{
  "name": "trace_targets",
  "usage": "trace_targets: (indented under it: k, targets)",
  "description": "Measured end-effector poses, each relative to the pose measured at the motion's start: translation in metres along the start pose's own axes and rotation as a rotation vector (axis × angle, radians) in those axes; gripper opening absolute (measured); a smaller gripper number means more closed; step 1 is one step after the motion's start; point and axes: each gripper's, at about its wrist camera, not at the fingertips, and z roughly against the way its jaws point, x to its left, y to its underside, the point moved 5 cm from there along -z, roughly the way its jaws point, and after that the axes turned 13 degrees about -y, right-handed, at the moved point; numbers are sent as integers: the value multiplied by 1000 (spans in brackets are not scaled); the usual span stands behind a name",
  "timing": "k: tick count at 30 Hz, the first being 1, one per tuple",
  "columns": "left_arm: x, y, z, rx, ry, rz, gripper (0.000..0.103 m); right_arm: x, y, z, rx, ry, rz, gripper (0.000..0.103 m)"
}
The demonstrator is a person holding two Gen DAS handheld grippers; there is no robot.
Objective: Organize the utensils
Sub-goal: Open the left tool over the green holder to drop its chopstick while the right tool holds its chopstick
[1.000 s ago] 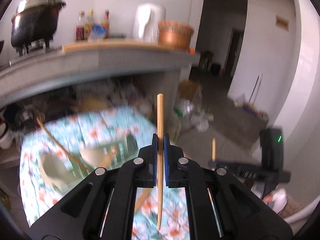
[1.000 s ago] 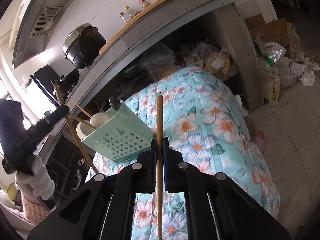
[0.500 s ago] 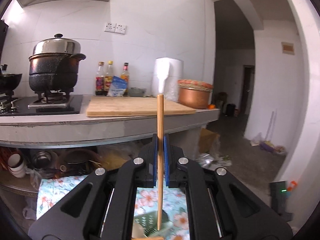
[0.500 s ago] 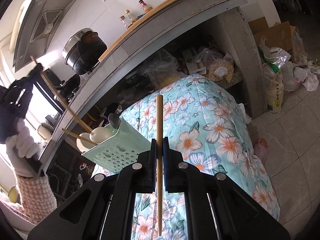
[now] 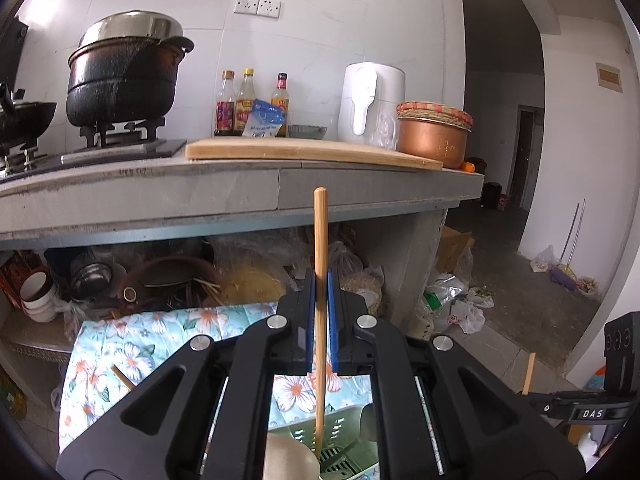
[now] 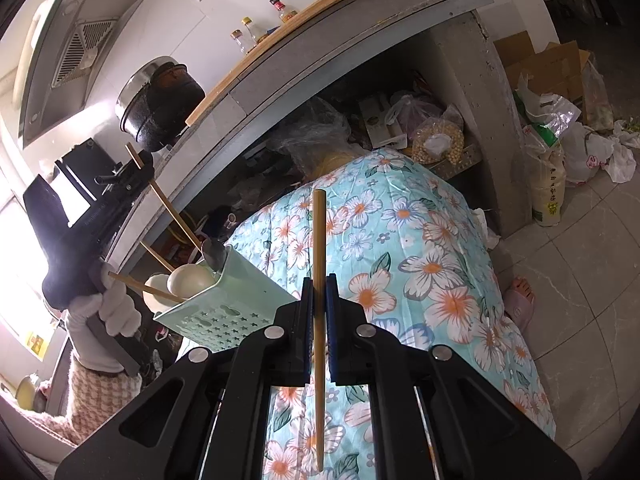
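A: Holding one chopstick each. Left gripper (image 5: 319, 328) is pinched on a wooden chopstick (image 5: 320, 264); its lower tip sits over the green utensil holder (image 5: 340, 436) at the frame's bottom centre, beside a pale spoon bowl (image 5: 288, 460).

B: Right side?

A: Right gripper (image 6: 319, 328) is clamped on a second chopstick (image 6: 319, 264), over the floral cloth (image 6: 420, 260). In that view the holder (image 6: 224, 304) stands left of centre, near the cloth's left edge, with spoons (image 6: 190, 278) and chopsticks inside. Counter slab (image 6: 320, 60) overhangs above; open cloth to the right.
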Motion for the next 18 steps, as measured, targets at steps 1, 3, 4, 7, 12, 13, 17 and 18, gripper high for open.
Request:
trace_targets:
  k: [1, 3, 4, 7, 12, 13, 17, 18]
  targets:
    - [1, 2, 0, 3, 3, 7, 5, 1, -1, 1, -1, 1, 5, 6]
    - [3, 5, 2, 4, 7, 18, 5, 6, -4, 3, -9, 6, 19, 6]
    - [5, 5, 3, 4, 8, 21, 6, 8, -5, 4, -12, 6, 24, 6]
    - [8, 9, 7, 5, 11, 33, 12, 16, -10, 8, -25, 10, 45, 6]
    - [15, 9, 25, -15, 23, 55, 19, 41, -31, 21, -67, 5, 116, 6]
    - [18, 8, 30, -21, 28, 63, 20, 48, -36, 24, -77, -1, 132, 6]
    - [30, 9, 56, -39, 56, 89, 30, 86, -69, 37, -143, -29, 236, 6]
    - [33, 9, 61, -40, 64, 95, 34, 98, -79, 40, -162, -40, 268, 6]
